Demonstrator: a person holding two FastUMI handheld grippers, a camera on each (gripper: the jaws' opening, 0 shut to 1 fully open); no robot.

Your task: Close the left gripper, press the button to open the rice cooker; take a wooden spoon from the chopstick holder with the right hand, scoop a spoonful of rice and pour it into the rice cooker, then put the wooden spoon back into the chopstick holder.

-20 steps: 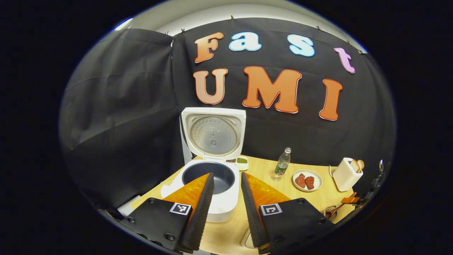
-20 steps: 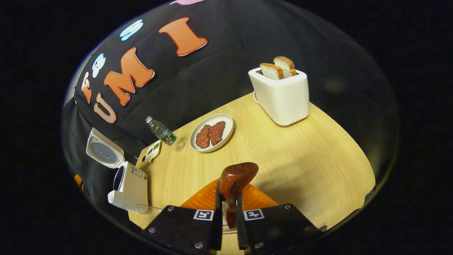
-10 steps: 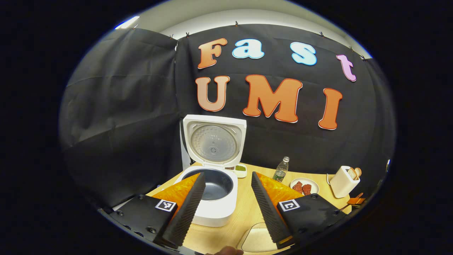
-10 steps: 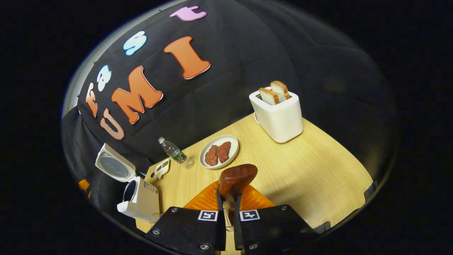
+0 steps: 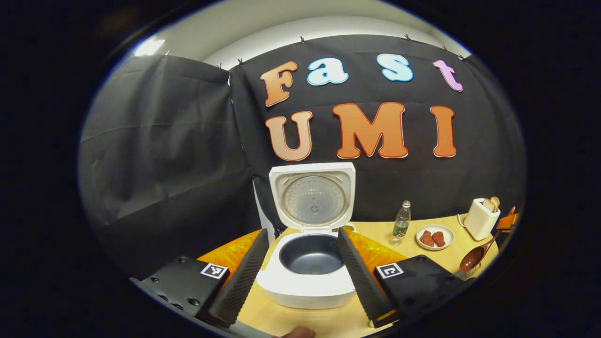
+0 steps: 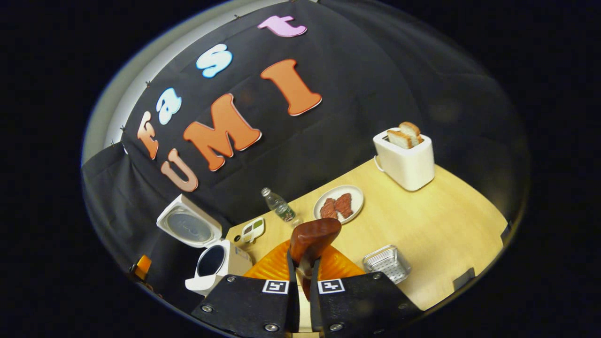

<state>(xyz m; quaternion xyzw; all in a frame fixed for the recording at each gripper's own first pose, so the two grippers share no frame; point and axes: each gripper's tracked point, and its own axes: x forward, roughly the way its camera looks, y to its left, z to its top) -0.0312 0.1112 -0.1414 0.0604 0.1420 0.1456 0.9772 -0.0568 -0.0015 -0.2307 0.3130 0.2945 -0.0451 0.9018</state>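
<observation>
Right jaws (image 6: pixel 300 277): clamped on the wooden spoon (image 6: pixel 312 239), both fingers pressing its handle; bowl stood up and forward, long axis in line with my fingers.
Left jaws (image 5: pixel 303 263): apart, holding nothing, framing the rice cooker (image 5: pixel 307 277).
Cooker: lid (image 5: pixel 313 197) up against the wall, dark round pot exposed (button step looked done).
Bearing: from the spoon, the rice cooker (image 6: pixel 213 267) lay low and to the left; left hand nearer it, but the spoon was in my right.
Holder: ribbed metal basket (image 6: pixel 387 263) just right of my right fingers, on the surface (image 6: pixel 441 225).
Rice supply: couldn't tell where.
Materials: spoon glossy reddish wood, rounded bowl; cooker smooth white shell; surface pale woodgrain.
</observation>
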